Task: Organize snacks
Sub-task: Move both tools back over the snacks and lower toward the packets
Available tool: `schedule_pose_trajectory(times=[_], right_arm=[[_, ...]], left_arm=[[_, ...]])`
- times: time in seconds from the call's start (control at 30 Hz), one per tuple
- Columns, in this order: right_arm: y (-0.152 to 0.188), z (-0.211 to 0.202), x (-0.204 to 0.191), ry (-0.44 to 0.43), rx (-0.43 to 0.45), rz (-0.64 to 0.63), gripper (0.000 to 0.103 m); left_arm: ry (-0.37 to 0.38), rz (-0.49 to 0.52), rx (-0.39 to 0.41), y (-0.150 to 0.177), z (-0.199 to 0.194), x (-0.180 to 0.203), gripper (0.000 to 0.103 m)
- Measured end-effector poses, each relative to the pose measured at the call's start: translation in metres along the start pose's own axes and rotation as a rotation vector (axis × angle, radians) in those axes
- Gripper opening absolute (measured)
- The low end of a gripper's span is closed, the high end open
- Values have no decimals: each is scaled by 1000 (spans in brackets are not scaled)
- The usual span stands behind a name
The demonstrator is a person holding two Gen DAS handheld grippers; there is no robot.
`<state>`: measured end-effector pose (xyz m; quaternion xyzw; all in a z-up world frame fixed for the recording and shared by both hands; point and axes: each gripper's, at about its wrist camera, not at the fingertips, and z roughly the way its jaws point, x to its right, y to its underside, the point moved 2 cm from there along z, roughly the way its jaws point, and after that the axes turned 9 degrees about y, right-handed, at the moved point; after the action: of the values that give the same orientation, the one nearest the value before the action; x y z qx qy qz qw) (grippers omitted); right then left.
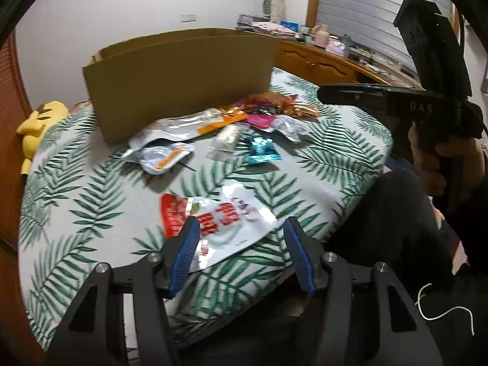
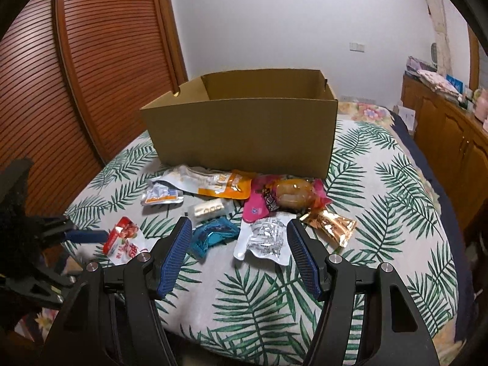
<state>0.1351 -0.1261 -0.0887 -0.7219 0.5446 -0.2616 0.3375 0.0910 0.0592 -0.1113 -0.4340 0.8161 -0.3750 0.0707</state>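
The red-and-white snack packet (image 1: 225,225) lies flat on the bed (image 1: 91,201), well in front of the cardboard box (image 1: 183,82). It is judged light, limp and slippery, best pinched at a sealed edge. The left tongs (image 1: 241,231) are held wide open around it, gripping nothing. The right tongs (image 2: 239,235) are likewise spread and empty, nearer the box, over a silver pouch (image 2: 265,241).
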Motion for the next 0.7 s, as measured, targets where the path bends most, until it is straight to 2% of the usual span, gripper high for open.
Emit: schedule_pose_trajectory(times=[0.17, 0.33, 0.47, 0.57, 0.7], right_arm=[[4, -4, 4, -5, 0, 18, 66], [12, -2, 8, -5, -13, 30, 66], [18, -1, 11, -8, -19, 42, 66], [20, 1, 12, -11, -20, 49, 66], [23, 3, 14, -16, -26, 57, 66]], left_arm=[[10, 21, -36, 2, 14, 5, 58], [-25, 46, -71, 2, 28, 5, 58], [-88, 75, -83, 0, 35, 2, 58], [-91, 68, -80, -3, 38, -4, 57], [-97, 77, -76, -4, 38, -8, 50]])
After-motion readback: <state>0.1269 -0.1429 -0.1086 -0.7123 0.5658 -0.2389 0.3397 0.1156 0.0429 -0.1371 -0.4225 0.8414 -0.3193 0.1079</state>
